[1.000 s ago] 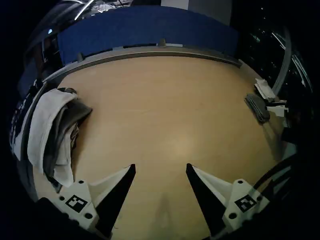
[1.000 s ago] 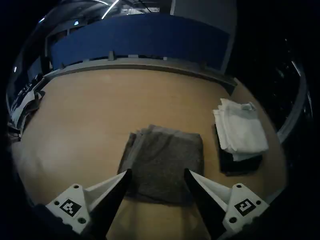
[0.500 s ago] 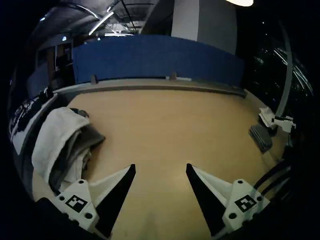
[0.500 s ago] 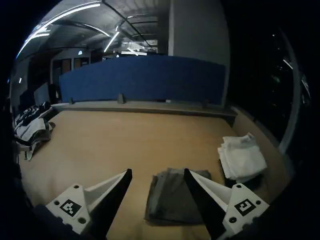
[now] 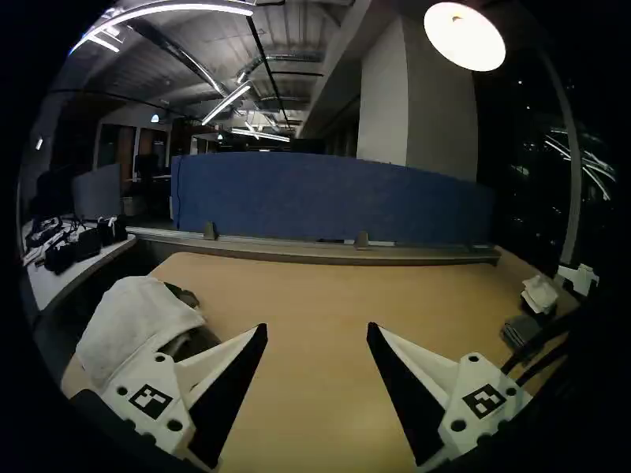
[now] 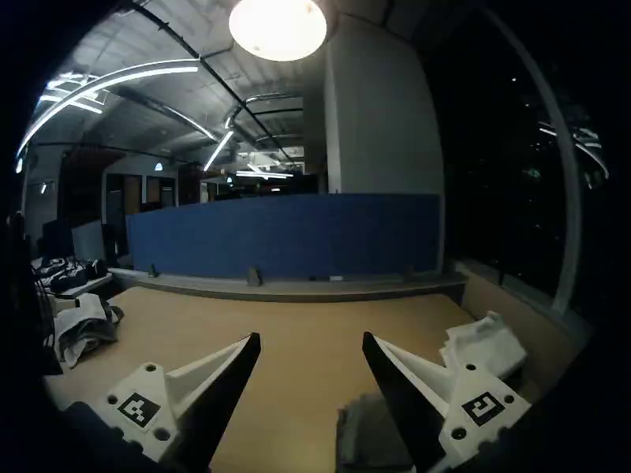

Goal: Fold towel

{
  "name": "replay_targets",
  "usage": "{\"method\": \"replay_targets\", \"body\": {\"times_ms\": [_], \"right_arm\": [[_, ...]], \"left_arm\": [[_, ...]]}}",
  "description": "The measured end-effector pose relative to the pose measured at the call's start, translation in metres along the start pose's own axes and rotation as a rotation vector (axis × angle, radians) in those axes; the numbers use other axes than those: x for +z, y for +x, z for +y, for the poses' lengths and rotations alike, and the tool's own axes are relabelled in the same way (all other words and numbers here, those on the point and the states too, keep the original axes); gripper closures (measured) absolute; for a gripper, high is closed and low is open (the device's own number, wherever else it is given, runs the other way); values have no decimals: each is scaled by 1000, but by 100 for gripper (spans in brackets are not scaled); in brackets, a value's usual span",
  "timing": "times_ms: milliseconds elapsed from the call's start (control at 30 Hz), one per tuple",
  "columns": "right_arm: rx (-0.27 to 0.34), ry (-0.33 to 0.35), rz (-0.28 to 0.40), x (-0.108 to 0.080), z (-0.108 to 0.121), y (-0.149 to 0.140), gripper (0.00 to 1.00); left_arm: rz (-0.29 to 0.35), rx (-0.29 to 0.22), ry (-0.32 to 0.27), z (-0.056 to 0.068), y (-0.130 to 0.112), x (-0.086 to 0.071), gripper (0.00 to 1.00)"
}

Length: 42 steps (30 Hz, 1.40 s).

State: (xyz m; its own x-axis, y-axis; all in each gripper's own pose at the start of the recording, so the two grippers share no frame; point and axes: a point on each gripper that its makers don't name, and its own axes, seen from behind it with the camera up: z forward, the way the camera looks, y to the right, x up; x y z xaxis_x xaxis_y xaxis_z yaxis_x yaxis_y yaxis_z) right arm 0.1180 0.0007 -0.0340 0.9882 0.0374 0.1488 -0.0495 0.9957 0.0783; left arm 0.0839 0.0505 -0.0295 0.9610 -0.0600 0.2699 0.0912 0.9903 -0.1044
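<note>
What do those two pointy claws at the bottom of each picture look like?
They are two-finger grippers. The left gripper and right gripper look alike: white wedge-shaped fingers that taper to points, with black inner faces. Each finger carries a square black-and-white marker near its base. Black cables run beside the left one.

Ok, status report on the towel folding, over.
Left tongs open, empty. Right tongs open, empty, folded grey towel just below. Heaped towel pile beside left tongs. Nothing in the way.
</note>
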Motion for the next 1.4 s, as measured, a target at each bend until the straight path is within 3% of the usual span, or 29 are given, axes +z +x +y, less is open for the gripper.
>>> {"method": "replay_targets", "body": {"times_ms": [200,600,800,1100,1200,1400], "right_arm": [[23,-50,32,1,5,5,0],[-12,-117,57,1,2,5,0],[-52,-118,49,4,-6,1,0],[-133,-130,18,6,-8,-2,0],[-148,-124,12,9,-8,3,0],[-168,-137,17,16,-9,8,0]], "left_arm": [[54,-13,27,-9,13,2,6],[120,6,25,-10,8,3,6],[160,27,38,-14,-2,6,6],[189,102,67,-19,-28,20,6],[211,111,64,-17,-32,23,6],[244,104,72,-25,-44,31,6]]}}
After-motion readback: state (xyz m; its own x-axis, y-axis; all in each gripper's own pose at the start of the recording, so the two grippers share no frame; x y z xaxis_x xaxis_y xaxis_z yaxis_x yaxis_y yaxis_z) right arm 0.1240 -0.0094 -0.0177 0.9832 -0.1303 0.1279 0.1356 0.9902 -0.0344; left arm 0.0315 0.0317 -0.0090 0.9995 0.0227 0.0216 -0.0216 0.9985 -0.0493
